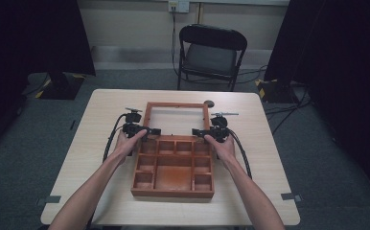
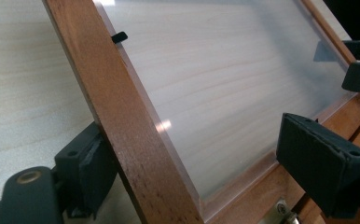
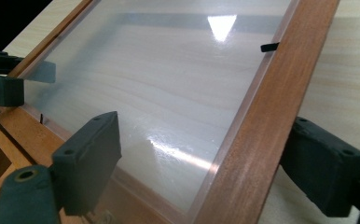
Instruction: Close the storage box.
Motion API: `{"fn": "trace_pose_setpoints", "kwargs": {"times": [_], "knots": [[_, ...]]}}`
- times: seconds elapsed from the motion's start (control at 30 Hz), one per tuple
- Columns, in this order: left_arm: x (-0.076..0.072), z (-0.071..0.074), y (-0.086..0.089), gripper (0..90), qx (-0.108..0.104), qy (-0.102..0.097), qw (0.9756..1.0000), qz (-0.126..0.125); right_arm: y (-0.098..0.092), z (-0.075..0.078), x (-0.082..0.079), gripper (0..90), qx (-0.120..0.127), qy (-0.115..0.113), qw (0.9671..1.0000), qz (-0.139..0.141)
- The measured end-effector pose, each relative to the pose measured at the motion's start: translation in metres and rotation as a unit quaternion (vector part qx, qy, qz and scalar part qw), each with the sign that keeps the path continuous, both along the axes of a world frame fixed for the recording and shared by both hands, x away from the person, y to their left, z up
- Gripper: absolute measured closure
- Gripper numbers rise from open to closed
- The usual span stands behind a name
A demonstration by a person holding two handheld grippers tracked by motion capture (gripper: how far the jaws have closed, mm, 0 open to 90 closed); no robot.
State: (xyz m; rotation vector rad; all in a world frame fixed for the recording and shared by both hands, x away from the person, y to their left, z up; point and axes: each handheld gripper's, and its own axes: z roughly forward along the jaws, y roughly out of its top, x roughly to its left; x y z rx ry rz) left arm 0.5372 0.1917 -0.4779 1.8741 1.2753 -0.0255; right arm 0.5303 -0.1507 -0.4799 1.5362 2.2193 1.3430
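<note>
A brown wooden box (image 1: pixel 173 177) with several small compartments lies on the table, its glass-paned lid (image 1: pixel 176 106) swung open away from the person. My left gripper (image 1: pixel 147 131) is open at the lid's left side rail (image 2: pixel 122 121), near the hinge. One jaw sits outside the rail; the other hangs over the glass (image 2: pixel 225 84). My right gripper (image 1: pixel 202 132) is open in the same way across the right rail (image 3: pixel 266 116). In the gripper views, neither the left gripper (image 2: pixel 201 158) nor the right gripper (image 3: pixel 211 161) presses on the wood.
The pale wooden table (image 1: pixel 101 120) has bare room on both sides of the box. A small dark round object (image 1: pixel 209 103) lies just past the lid's far right corner. Beyond the table stands a black folding chair (image 1: pixel 211 55), with dark curtains on both sides.
</note>
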Motion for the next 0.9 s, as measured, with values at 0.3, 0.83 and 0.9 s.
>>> {"fn": "trace_pose_setpoints", "kwargs": {"times": [0.3,0.83,0.9], "knots": [[-0.004,0.010,-0.001,17.9,0.024,-0.030,0.9992,-0.006,-0.001,0.013,-0.004,20.4,0.011,-0.026,0.9995,-0.014],[-0.015,0.033,0.010,33.0,0.012,-0.077,0.9970,0.001,-0.009,0.038,-0.015,34.0,0.035,-0.052,0.9979,-0.018],[-0.016,0.034,0.011,34.1,0.014,-0.082,0.9966,0.002,-0.010,0.040,-0.017,36.5,0.032,-0.054,0.9978,-0.021]]}}
